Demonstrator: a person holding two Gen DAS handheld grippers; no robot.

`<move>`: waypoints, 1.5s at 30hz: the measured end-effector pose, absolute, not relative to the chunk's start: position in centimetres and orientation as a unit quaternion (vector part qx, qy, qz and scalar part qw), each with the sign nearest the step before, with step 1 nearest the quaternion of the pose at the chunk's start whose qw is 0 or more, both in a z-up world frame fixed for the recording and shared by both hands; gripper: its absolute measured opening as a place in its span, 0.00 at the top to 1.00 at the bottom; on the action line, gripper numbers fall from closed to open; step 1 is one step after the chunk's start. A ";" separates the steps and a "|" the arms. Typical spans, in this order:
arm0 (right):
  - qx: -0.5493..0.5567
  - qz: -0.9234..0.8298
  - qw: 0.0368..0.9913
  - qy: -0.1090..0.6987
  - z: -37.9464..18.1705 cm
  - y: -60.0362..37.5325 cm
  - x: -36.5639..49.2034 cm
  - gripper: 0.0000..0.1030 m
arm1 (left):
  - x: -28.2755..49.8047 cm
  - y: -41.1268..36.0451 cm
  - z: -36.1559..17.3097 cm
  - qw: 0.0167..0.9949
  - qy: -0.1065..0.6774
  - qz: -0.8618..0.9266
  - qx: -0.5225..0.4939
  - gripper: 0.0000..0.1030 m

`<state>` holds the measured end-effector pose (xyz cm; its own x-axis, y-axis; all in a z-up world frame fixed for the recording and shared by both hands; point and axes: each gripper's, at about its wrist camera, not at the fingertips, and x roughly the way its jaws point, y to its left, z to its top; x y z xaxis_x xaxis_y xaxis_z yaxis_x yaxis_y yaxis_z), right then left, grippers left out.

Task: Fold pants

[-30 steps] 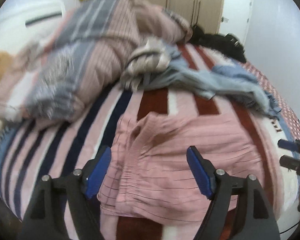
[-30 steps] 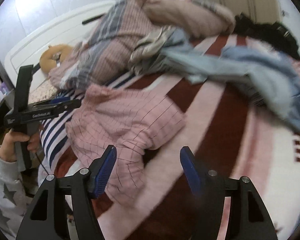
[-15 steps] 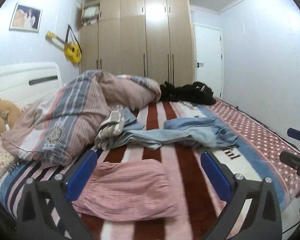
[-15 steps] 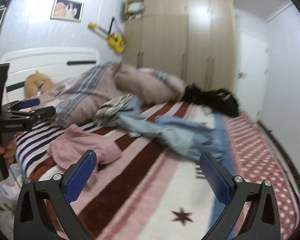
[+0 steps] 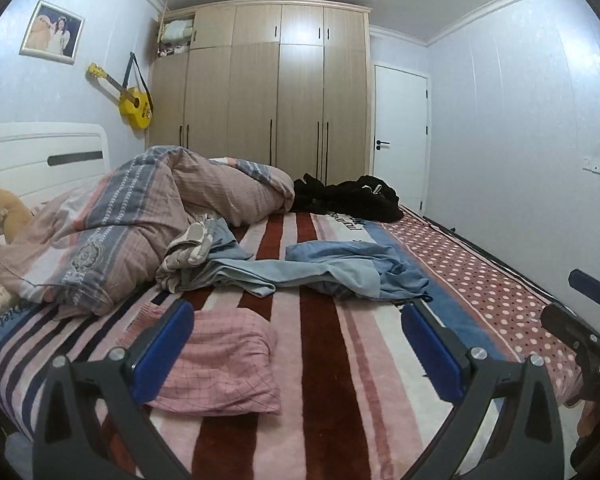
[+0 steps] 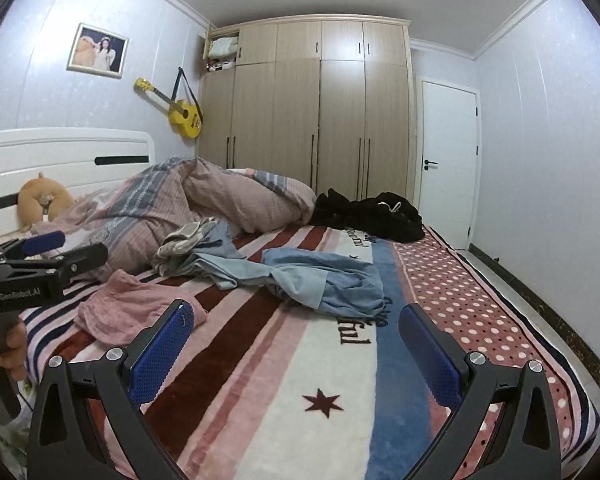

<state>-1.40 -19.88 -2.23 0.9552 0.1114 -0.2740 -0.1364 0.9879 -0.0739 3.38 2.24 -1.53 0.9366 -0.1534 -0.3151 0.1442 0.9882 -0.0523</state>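
Observation:
Pink checked pants (image 5: 220, 364) lie folded in a small bundle on the striped blanket near the bed's front left; they also show in the right wrist view (image 6: 128, 308). My left gripper (image 5: 296, 344) is open and empty, held back above the bed's front edge, its left finger overlapping the bundle in view. My right gripper (image 6: 294, 344) is open and empty over the blanket, right of the pants. The left gripper also shows at the left edge of the right wrist view (image 6: 52, 256).
Light blue clothes (image 5: 332, 268) lie crumpled mid-bed. A bunched duvet (image 5: 140, 224) fills the back left, black clothes (image 5: 348, 200) the back right. A headboard (image 5: 40, 160), wardrobe (image 5: 276, 92) and door (image 5: 400, 136) surround the bed.
Both grippers have pulled back and up from the pink pants and levelled out, so the whole room shows. The pants stay on the bed. Both stay open.

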 end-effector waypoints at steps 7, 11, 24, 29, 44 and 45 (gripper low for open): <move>-0.054 0.064 0.987 0.135 -1.9 -19.5 -1.7 0.00 | 3.1 2.0 -1.6 0.984 0.162 -0.076 -0.017 0.01; -0.054 0.068 0.987 0.137 -1.8 -19.3 -1.6 0.00 | 3.0 2.1 -1.5 0.984 0.163 -0.075 -0.022 0.01; -0.054 0.076 0.987 0.134 -1.7 -18.9 -1.6 0.00 | 3.1 2.4 -1.5 0.983 0.164 -0.079 -0.027 0.01; -0.055 0.076 0.986 0.135 -1.7 -18.9 -1.6 0.00 | 3.2 2.5 -1.5 0.983 0.166 -0.078 -0.028 0.01; -0.055 0.076 0.986 0.137 -1.7 -18.8 -1.7 0.00 | 3.3 2.5 -1.7 0.983 0.166 -0.074 -0.023 0.01; -0.055 0.075 0.986 0.138 -1.7 -18.7 -1.8 0.00 | 3.3 2.6 -1.7 0.983 0.165 -0.075 -0.024 0.01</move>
<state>-1.77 -18.67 -1.70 0.9506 0.1336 -0.2800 -0.1640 0.9825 -0.0879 3.27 2.59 -1.72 0.9343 -0.1549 -0.3212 0.1391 0.9877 -0.0716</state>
